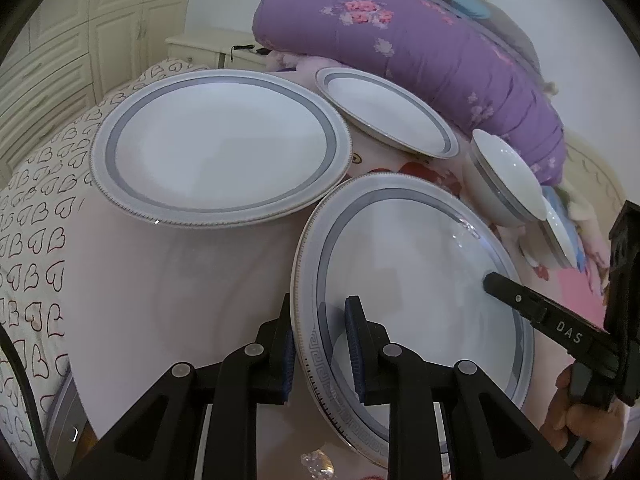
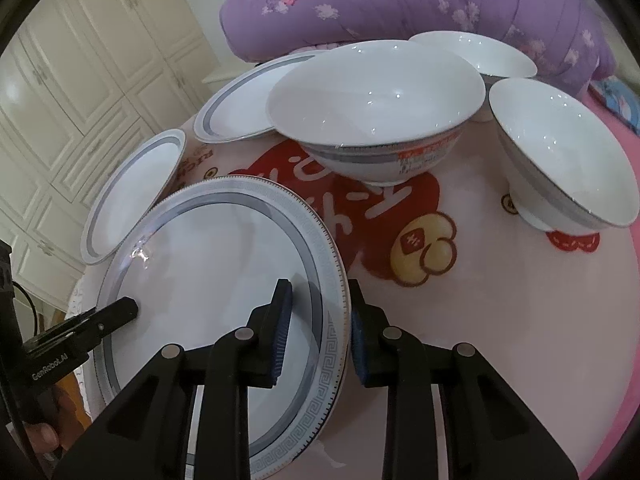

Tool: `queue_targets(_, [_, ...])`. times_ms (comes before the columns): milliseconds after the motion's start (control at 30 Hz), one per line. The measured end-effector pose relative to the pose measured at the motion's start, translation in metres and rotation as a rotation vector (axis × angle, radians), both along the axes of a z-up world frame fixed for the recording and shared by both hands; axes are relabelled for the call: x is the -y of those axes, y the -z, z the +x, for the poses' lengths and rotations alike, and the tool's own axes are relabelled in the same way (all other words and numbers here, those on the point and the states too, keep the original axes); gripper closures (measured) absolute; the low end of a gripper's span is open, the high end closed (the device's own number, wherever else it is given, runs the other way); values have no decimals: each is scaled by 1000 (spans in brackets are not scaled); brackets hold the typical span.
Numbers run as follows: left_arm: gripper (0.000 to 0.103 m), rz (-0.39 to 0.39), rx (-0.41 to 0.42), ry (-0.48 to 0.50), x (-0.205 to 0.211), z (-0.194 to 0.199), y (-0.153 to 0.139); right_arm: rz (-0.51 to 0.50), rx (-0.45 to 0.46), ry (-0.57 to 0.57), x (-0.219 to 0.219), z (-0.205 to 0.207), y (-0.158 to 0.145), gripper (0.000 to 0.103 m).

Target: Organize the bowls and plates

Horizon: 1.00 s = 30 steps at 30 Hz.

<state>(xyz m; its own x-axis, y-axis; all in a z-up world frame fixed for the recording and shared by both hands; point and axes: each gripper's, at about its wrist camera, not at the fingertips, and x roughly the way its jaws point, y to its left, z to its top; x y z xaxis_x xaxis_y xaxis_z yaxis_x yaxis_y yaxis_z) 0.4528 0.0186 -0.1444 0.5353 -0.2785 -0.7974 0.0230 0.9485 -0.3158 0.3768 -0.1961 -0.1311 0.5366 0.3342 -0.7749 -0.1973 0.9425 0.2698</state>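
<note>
The left claw (image 1: 320, 344) and right claw (image 2: 316, 332) each grasp opposite rims of the near plate (image 1: 412, 264).

The near plate (image 2: 208, 280) is white with a grey band and a Greek-key rim; the bowls (image 2: 376, 104) are white with grey bands outside. The bedcover (image 2: 480, 280) is pale pink with red cartoon motifs, and the quilt (image 1: 400, 40) is purple with pink flowers.

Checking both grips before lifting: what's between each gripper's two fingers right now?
The near plate's rim, in both: left gripper in the left wrist view, right gripper on the opposite edge in the right wrist view.
</note>
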Motion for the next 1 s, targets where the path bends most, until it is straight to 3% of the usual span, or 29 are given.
queue_targets(567, [83,-11,54,-34,-34,-81,-38,19,64,-53,-27,-65,-34,76])
queue_targets(1000, [82,1,42,-69,-53,-130,-38,0,53,-82,-47,-83,-22,76])
